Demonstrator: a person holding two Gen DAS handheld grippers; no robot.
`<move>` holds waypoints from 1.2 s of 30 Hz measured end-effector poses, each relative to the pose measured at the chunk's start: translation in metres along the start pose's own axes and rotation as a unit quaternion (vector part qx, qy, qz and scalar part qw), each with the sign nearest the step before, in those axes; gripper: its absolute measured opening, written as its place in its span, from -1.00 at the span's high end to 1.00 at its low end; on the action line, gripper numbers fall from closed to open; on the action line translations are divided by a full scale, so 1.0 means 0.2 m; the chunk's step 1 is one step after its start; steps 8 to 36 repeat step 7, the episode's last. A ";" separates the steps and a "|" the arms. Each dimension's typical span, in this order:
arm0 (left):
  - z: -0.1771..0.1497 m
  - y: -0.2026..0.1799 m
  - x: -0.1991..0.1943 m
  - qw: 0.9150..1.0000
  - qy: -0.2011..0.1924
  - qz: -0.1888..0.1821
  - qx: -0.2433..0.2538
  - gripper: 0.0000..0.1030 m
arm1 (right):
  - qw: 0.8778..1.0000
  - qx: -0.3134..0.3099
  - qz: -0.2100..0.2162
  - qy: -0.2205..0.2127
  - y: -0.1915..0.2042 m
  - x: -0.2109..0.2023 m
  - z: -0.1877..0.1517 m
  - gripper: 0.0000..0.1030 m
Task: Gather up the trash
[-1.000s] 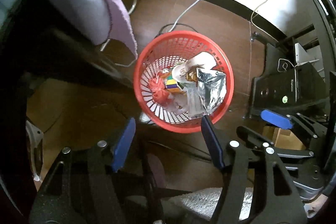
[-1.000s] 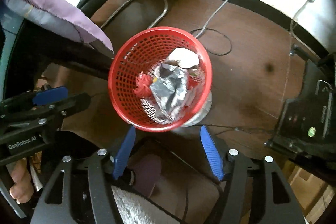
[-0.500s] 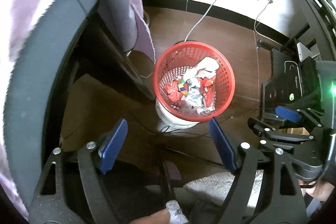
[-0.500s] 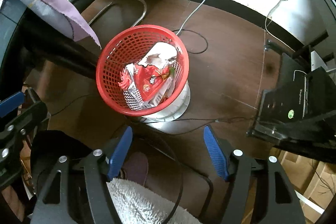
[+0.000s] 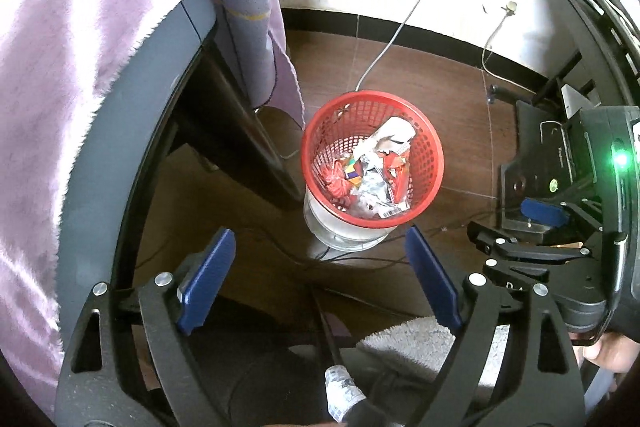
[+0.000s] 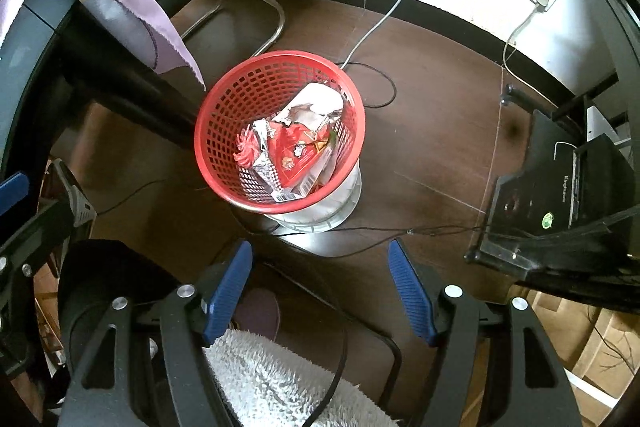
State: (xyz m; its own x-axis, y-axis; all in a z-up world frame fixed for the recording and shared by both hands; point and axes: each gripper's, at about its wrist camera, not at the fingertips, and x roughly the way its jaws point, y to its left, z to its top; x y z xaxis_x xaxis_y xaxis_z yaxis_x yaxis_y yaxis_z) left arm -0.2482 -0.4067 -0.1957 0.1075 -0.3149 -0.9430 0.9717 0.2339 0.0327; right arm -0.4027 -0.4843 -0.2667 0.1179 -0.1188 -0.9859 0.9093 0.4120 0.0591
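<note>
A red mesh basket (image 5: pixel 372 95) stands on the brown floor and holds the trash: a crumpled silver foil wrapper (image 5: pixel 372 187), a red snack wrapper (image 6: pixel 296 151) and white crumpled paper (image 6: pixel 316 103). My left gripper (image 5: pixel 318 233) hangs high above the basket's near side; its jaws are opening with nothing between them. My right gripper (image 6: pixel 320 246) points straight down over the floor just in front of the basket (image 6: pixel 280 55), open and empty. Its blue pad also shows at the right of the left wrist view.
A purple cloth (image 5: pixel 260 39) drapes over a grey chair left of the basket. A black computer tower (image 6: pixel 580 179) stands to the right, with cables across the floor. A white fluffy rug (image 6: pixel 280 379) lies below the grippers. A white round base (image 6: pixel 320 215) sits under the basket.
Both grippers have risen and pulled back, so the basket looks smaller and farther off. The left jaws have spread wider. A red wrapper now lies on top of the silver one.
</note>
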 end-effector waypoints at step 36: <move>-0.02 0.01 -0.02 1.000 -0.004 0.010 -0.002 -0.63 | 1.000 0.001 0.000 0.001 0.00 -0.01 0.00 -0.46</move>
